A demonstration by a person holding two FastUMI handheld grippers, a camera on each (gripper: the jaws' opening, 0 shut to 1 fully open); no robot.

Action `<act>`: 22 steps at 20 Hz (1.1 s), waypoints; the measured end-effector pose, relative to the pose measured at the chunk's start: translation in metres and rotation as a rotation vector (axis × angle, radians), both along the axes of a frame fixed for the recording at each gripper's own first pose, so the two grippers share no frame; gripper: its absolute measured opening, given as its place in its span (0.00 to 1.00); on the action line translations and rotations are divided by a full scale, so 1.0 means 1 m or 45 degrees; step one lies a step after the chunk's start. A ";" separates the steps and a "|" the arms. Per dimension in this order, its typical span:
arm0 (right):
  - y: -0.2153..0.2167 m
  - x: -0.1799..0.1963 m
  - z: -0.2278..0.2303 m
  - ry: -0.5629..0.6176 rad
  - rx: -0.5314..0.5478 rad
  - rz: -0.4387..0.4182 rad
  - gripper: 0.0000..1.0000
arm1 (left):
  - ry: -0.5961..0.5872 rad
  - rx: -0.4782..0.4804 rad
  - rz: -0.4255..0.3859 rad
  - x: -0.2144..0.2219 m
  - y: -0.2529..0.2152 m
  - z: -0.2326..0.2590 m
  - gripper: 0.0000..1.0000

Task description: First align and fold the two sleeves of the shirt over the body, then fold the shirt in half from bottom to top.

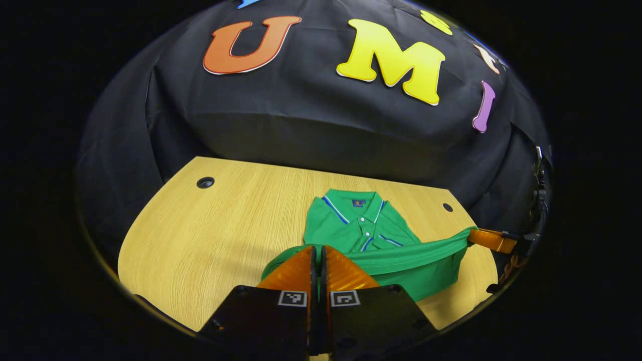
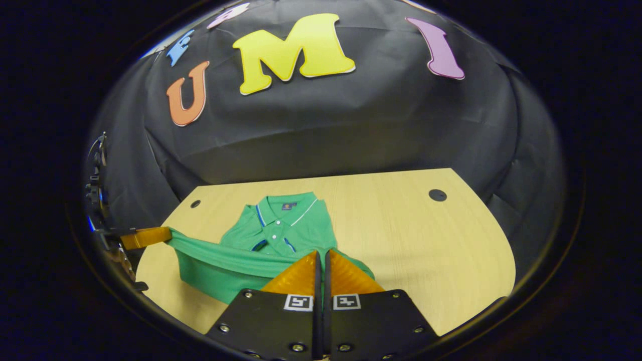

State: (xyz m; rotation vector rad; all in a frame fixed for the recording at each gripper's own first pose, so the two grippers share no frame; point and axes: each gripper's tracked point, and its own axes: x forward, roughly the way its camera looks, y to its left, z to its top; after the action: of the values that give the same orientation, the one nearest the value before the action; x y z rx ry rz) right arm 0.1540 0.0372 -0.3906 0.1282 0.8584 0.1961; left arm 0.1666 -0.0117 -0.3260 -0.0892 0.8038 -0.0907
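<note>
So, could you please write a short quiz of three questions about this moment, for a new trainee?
1. True or false: the sleeves of the green shirt are already folded over its body.
2. Which part of the shirt do the left gripper and the right gripper hold up between them? A) the collar B) the bottom hem C) one sleeve
3. Fill in: the collar points toward the ____ side of the wooden table, near the booth wall.

Key
1. True: the shirt is a narrow shape with no sleeve sticking out.
2. B: the hem is stretched above the table between the two shut grippers.
3. Far.
</note>
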 end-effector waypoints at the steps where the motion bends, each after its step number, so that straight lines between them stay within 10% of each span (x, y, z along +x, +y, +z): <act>1: 0.002 0.011 -0.002 -0.011 0.000 0.005 0.01 | -0.011 0.007 0.000 0.009 0.001 0.000 0.03; 22: 0.016 0.190 -0.022 -0.173 -0.021 0.060 0.00 | -0.181 0.071 0.014 0.187 -0.003 -0.027 0.03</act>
State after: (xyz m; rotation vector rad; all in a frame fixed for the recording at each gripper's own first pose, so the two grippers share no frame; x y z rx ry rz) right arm 0.3443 0.0532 -0.4130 0.0784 0.7277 0.2395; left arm 0.3540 -0.0148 -0.3525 -0.0341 0.6633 -0.0637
